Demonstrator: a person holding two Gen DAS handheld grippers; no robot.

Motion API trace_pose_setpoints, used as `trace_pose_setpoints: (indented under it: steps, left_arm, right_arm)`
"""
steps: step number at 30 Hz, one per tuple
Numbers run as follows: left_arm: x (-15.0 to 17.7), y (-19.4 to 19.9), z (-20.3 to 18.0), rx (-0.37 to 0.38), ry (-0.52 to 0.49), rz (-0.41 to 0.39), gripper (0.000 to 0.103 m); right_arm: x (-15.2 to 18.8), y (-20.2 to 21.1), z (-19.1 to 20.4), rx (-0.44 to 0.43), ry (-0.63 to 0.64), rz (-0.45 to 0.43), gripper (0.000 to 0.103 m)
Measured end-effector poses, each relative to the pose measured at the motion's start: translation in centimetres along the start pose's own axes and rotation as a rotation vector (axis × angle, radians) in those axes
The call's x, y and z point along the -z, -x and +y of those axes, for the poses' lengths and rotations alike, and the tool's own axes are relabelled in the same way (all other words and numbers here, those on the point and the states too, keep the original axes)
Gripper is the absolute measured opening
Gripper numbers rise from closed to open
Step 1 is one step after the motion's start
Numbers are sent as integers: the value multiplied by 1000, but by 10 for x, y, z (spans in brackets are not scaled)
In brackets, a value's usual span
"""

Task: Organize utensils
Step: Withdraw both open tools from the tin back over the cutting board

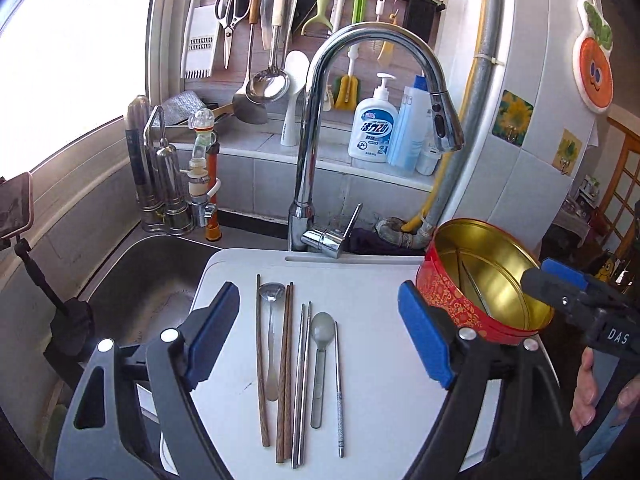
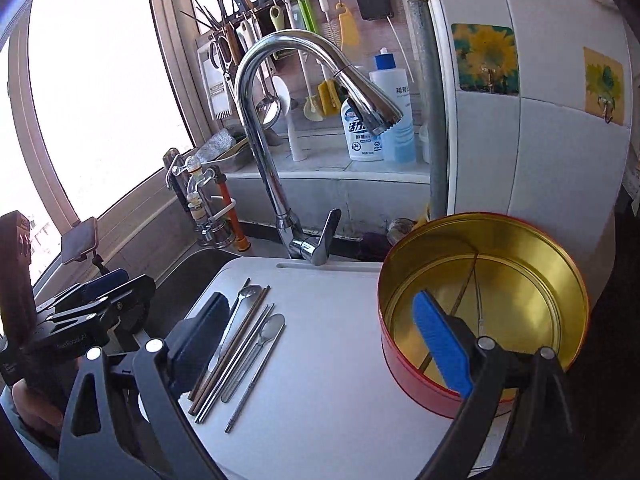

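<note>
Several utensils lie in a row on the white board (image 1: 380,292): wooden chopsticks (image 1: 285,368), a metal spoon (image 1: 271,336), metal chopsticks (image 1: 303,380), a grey spoon (image 1: 320,364) and a thin metal stick (image 1: 338,388). They also show in the right wrist view (image 2: 248,344). A red tin (image 1: 456,308) with a gold inside (image 2: 512,300) stands at the board's right and holds two thin sticks (image 2: 468,288). My left gripper (image 1: 320,332) is open above the utensils. My right gripper (image 2: 320,336) is open, its right finger over the tin.
A chrome faucet (image 1: 316,128) stands behind the board, with the sink (image 1: 144,280) to the left. Soap bottles (image 1: 374,128) sit on the ledge. Kitchen tools hang on a rack (image 1: 280,8). A phone on a stand (image 1: 14,204) is at far left.
</note>
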State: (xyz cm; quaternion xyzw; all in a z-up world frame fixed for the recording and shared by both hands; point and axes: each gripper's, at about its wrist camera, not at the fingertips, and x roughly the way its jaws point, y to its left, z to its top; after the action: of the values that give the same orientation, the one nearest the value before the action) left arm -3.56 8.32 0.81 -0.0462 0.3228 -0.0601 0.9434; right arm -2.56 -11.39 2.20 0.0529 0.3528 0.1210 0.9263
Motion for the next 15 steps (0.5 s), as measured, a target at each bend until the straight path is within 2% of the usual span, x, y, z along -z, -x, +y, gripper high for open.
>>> trace_pose_setpoints:
  steps: [4, 7, 12, 15]
  left_arm:
    - [10, 0, 25, -27, 14, 51, 83]
    - [19, -10, 43, -45, 32, 129, 83]
    - [40, -43, 79, -121, 81, 315, 83]
    - [54, -64, 100, -121, 112, 400, 83]
  right_arm:
    - [1, -20, 26, -29, 16, 62, 94]
    - [3, -39, 42, -40, 22, 134, 94]
    - [17, -82, 61, -37, 26, 331, 94]
    - [34, -110, 68, 13, 43, 436, 94]
